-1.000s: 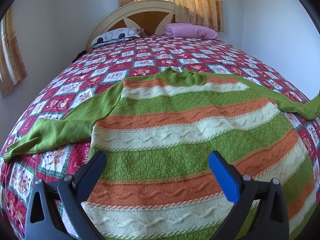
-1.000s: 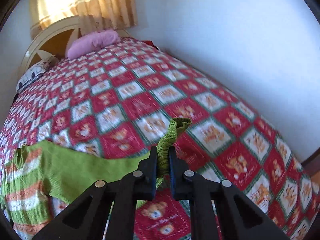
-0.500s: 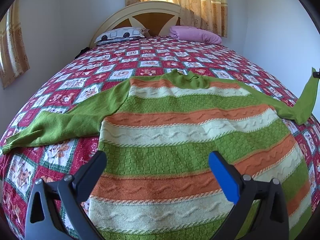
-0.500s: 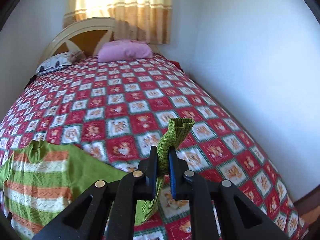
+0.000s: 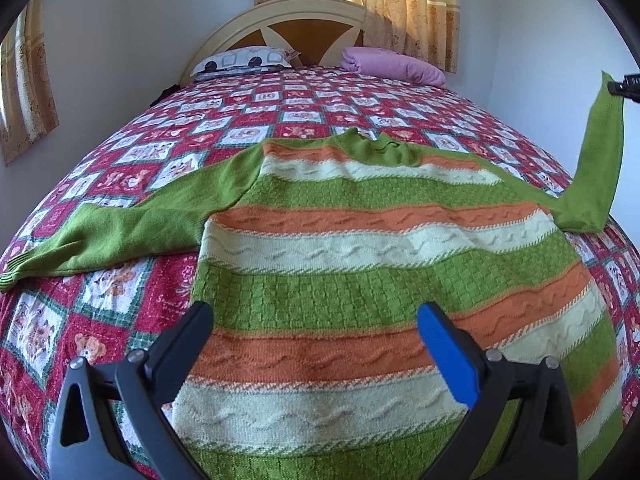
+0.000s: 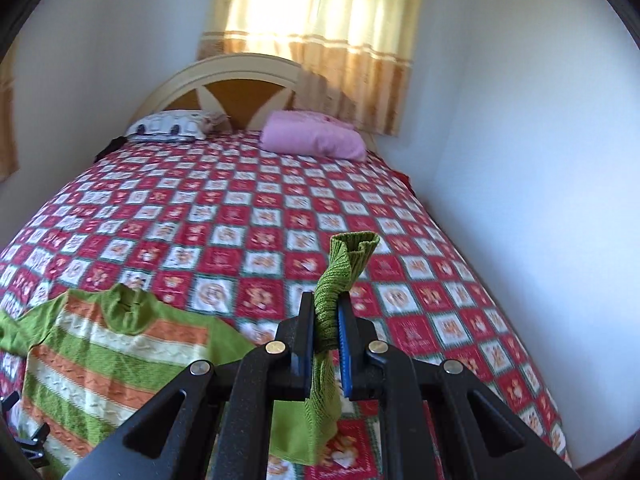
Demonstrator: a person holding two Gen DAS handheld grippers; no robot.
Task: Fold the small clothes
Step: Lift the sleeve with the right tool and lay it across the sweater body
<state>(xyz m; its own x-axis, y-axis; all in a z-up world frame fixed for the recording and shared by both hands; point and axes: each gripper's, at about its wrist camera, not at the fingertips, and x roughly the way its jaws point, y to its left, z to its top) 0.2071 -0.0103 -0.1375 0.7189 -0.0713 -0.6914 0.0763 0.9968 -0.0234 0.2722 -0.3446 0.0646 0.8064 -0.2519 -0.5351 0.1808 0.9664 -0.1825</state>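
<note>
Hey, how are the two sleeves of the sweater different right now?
The right sleeve is lifted off the bed, hanging up in the air; the left sleeve lies flat on the bedspread. The right sleeve's cuff is pinched in the right gripper, jaws shut on it; the left sleeve's cuff is free, and the left gripper holds nothing, jaws wide open. Both sleeves are plain green knit.

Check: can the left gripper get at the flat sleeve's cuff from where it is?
Probably yes. The left gripper hangs open over the sweater's hem, and the flat sleeve's cuff lies uncovered on the bedspread, with nothing visible between.
</note>
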